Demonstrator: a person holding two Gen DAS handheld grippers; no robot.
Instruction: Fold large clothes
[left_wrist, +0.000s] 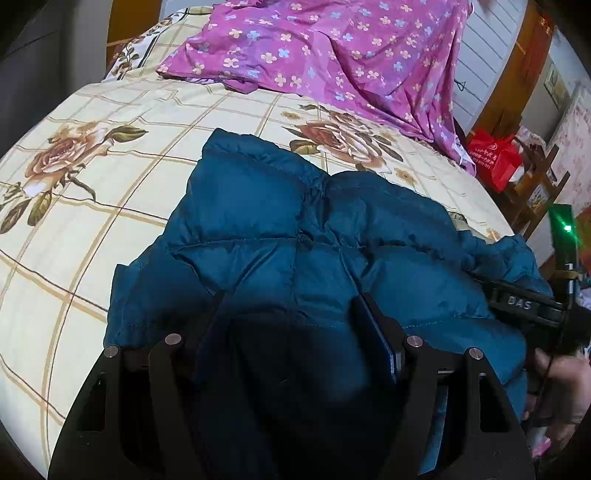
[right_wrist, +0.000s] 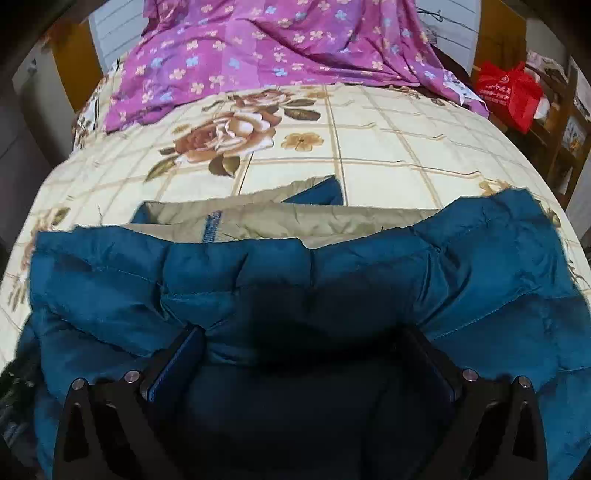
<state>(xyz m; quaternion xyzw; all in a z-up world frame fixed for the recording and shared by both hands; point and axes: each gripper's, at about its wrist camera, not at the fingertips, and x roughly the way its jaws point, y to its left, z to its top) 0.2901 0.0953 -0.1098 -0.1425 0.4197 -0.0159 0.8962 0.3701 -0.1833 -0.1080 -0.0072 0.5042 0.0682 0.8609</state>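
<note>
Lying on the bed (left_wrist: 110, 155), a blue padded jacket (left_wrist: 295, 229) takes the near part of both views, on a cream bedcover with brown squares and printed roses. In the right wrist view the jacket (right_wrist: 332, 280) is spread wide across the picture, and behind its upper edge a strip of beige lining (right_wrist: 295, 218) shows, with a small blue corner standing up beyond it. The left hand-held gripper (left_wrist: 291, 306) is just above the jacket, near its front edge; its jaws stand apart, the padded cloth is under and between them, and the pads do not seem to press on it, so I read it as released. The right hand-held gripper (right_wrist: 306, 343) is also low over the jacket with its jaws spread very wide, and nothing is pinched between them; the area between the fingers is in dark shadow. In the left wrist view the right hand-held gripper (left_wrist: 524, 302) appears at the right edge, at the side of the jacket, with part of a hand (left_wrist: 561, 384) below it. At the far end of the bed a purple sheet with small flowers (left_wrist: 332, 48) lies crumpled. A red bag (left_wrist: 495, 155) stands beside the bed on the right, near some wooden furniture.
</note>
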